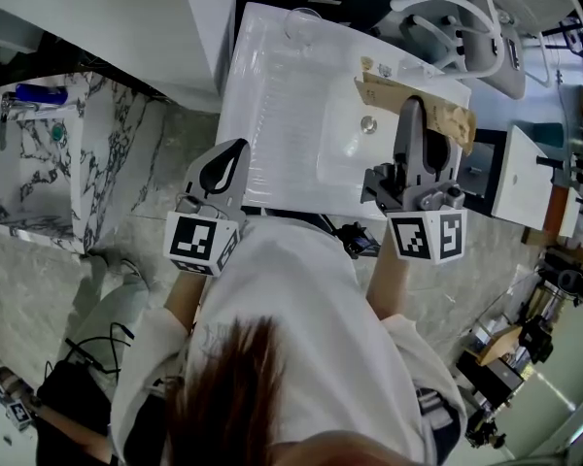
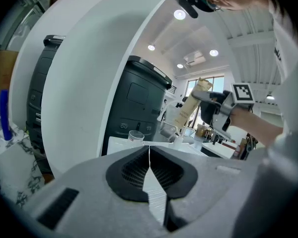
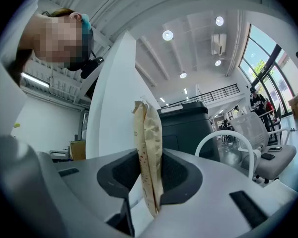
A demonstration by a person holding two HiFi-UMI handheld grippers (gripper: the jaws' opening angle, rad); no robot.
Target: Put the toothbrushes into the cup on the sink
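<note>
**Q:** What is shown, from the largest thing down?

**A:** A white sink (image 1: 272,115) is seen from steeply above. The person's head and pale sleeves fill the foreground at its near edge. A marble-patterned cabinet (image 1: 49,163) stands on the floor, well apart from the sink's left edge.

**Q:** How are the two claws set?

**A:** The left claw (image 1: 239,147) is held over the sink's near left corner. In the left gripper view its jaws (image 2: 149,148) are seen clenched together, with nothing between them. The right claw (image 1: 414,105) is held over the right side of the sink, beside the basin. It is clamped on a tan paper packet (image 1: 447,119).

**Q:** How is the packet held?

**A:** In the right gripper view the packet (image 3: 149,128) is pinched edge-on between the right claw's dark pads (image 3: 176,175). Most of it rises above them. Whether toothbrushes are inside cannot be told.

**Q:** And the cup?

**A:** A clear cup (image 1: 301,22) stands upright at the sink's far edge, left of the middle, well apart from both claws. It is also seen beyond the left claw's tips (image 2: 136,136). A small metal drain (image 1: 368,123) is set in the basin, just left of the right claw.
</note>
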